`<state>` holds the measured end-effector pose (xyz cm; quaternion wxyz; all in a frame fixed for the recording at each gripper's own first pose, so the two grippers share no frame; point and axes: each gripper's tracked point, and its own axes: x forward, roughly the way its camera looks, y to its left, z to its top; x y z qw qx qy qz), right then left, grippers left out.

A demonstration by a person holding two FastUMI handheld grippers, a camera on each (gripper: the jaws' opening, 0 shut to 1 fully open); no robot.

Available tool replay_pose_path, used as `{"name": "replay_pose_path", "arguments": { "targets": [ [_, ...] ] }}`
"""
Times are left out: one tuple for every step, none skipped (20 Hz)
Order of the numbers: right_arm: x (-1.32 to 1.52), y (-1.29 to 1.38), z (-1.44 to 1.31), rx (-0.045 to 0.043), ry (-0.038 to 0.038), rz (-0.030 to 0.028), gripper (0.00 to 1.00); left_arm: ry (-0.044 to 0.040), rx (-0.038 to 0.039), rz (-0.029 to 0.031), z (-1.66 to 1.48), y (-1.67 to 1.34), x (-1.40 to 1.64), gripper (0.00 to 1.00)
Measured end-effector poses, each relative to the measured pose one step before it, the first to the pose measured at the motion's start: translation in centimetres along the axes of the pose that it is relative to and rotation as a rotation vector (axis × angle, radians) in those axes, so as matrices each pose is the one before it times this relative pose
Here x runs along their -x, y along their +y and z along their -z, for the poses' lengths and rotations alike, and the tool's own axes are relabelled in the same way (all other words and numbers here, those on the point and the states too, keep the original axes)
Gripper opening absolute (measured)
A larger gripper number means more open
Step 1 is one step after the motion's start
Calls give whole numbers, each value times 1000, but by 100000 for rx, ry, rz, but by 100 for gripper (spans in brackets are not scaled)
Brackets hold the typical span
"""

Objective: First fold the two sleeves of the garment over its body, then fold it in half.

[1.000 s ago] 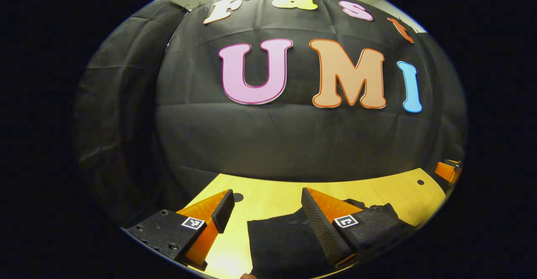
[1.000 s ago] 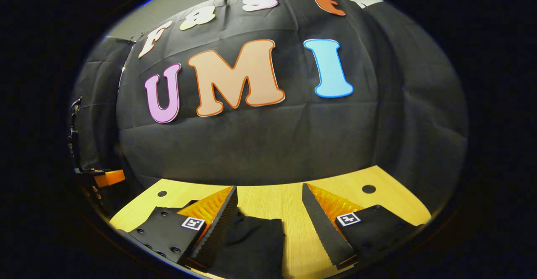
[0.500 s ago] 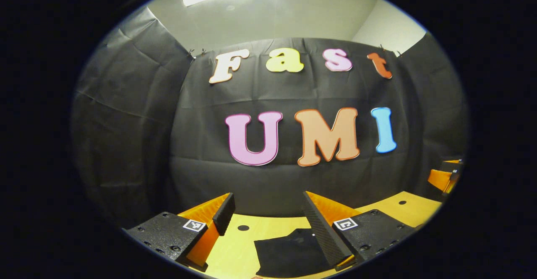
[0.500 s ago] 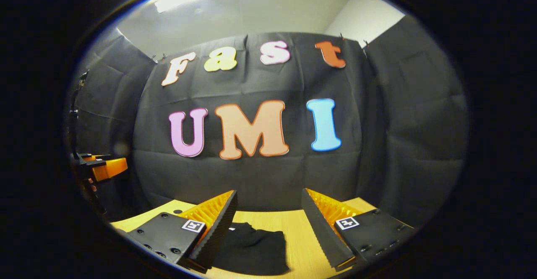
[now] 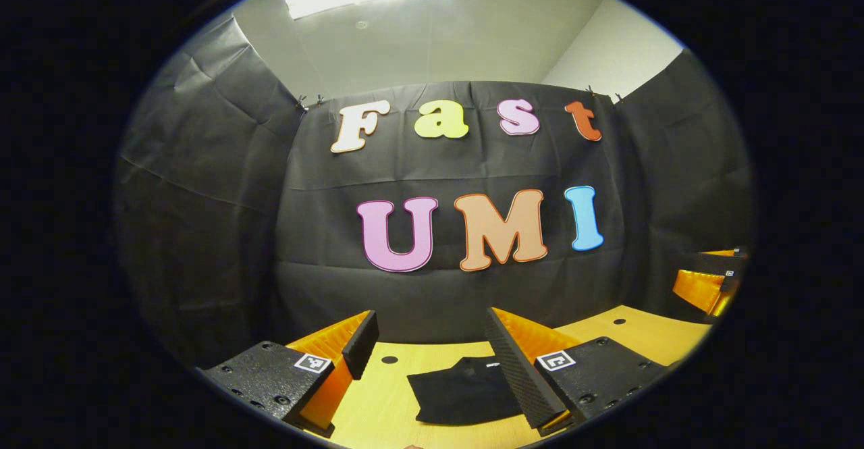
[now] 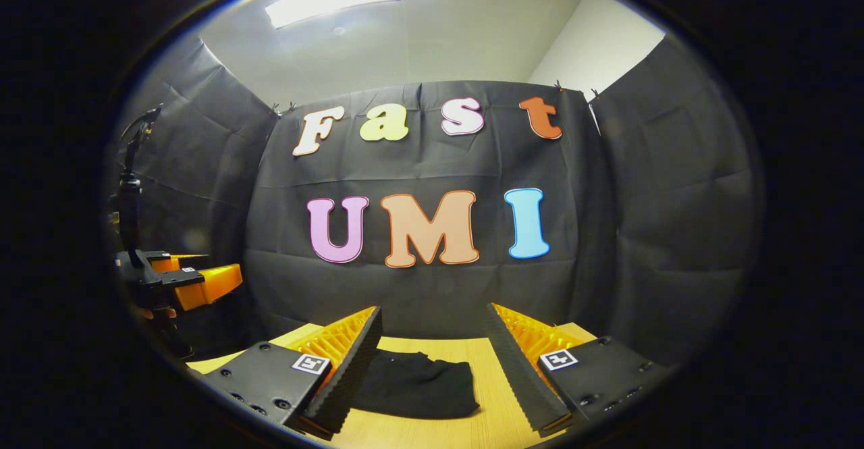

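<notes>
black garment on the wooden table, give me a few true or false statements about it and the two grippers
1. The black fabric garment lies folded into a compact bundle on the light wooden table. True.
2. The left gripper is clamped on the garment. False: its jaws are open and hold nothing.
3. The right gripper is open. True.
4. A red towel lies beside the garment. False: no towel is there.

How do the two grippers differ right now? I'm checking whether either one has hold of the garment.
In its own view, the left gripper has the black garment toward its right finger; the right gripper has the garment toward its left finger. Both are open, hold nothing, and are lifted clear of the garment lying compact on the table.
</notes>
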<state>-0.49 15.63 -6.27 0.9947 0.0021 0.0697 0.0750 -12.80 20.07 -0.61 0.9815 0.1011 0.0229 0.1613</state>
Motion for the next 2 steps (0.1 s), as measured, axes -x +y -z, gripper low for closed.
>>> {"name": "replay_pose_path", "arguments": {
  "targets": [
    [446,267,-184,-228,-702,-93,96,-420,-270,-451,-162,311,431,96],
    [197,289,-68,-215,-261,-363,96,-366,-356,-434,-166,307,330,96]
  ]
}}
